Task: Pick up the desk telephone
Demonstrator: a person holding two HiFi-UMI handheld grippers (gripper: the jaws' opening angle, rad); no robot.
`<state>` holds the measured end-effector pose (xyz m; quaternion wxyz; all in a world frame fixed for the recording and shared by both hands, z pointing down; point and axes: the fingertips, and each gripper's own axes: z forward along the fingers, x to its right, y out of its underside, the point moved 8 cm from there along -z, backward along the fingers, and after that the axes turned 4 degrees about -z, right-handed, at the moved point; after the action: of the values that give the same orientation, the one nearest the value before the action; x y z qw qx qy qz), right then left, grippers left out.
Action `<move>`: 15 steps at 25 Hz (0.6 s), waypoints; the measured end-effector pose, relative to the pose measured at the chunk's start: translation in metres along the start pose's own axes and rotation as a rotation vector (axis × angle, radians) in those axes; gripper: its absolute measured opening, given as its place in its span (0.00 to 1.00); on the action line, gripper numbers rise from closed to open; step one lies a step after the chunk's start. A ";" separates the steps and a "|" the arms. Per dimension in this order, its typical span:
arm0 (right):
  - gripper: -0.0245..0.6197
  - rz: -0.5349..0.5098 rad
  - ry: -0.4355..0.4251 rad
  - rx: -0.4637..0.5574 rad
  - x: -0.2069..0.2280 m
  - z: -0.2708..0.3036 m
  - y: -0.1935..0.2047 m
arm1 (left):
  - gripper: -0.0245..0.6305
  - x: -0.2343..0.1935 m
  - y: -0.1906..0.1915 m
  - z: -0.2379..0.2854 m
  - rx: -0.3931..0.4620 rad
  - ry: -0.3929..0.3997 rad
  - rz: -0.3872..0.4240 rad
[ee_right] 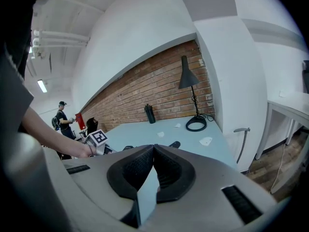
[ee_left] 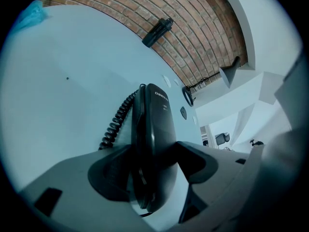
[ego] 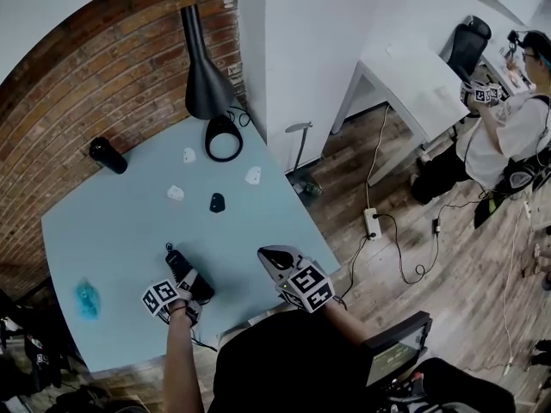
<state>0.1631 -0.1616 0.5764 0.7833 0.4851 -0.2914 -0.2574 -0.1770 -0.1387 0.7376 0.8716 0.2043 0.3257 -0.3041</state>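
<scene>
Left gripper point(ee_left: 155, 162) clamps a glossy black plastic telephone handset point(ee_left: 157, 112) with coiled cord point(ee_left: 116, 122). Right gripper point(ee_right: 153, 151) closed, empty. Matte pale-blue table point(ego: 120, 231); red brick wall point(ego: 95, 76).

In the left gripper view, the lower end of the phone point(ee_left: 157, 115) is hidden between the jaws of the left gripper point(ee_left: 154, 151). The print on the phone is too blurred to read, and the cord point(ee_left: 115, 124) runs out of sight behind the gripper's body. In the head view, that gripper's marker cube covers most of the phone, and the person's torso hides the near edge of the table point(ego: 112, 231). The white bits point(ego: 176, 193) and the blue thing point(ego: 87, 299) are too small to identify. In the right gripper view, the body of the right gripper point(ee_right: 153, 151) hides most of the left gripper below its cube.
</scene>
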 end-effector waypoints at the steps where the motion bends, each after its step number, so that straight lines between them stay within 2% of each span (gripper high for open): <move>1: 0.05 -0.003 -0.008 0.001 -0.001 0.001 -0.001 | 0.52 -0.001 0.002 -0.001 0.000 0.000 0.001; 9: 0.05 -0.012 -0.024 -0.031 -0.004 0.006 0.006 | 0.52 0.002 0.028 -0.008 -0.041 0.062 0.005; 15: 0.05 -0.014 -0.026 -0.041 -0.003 0.006 0.008 | 0.51 0.007 0.039 -0.011 -0.036 0.102 0.000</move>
<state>0.1573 -0.1604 0.5852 0.7874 0.4677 -0.2927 -0.2751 -0.1516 -0.1071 0.7308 0.8574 0.2037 0.3750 -0.2876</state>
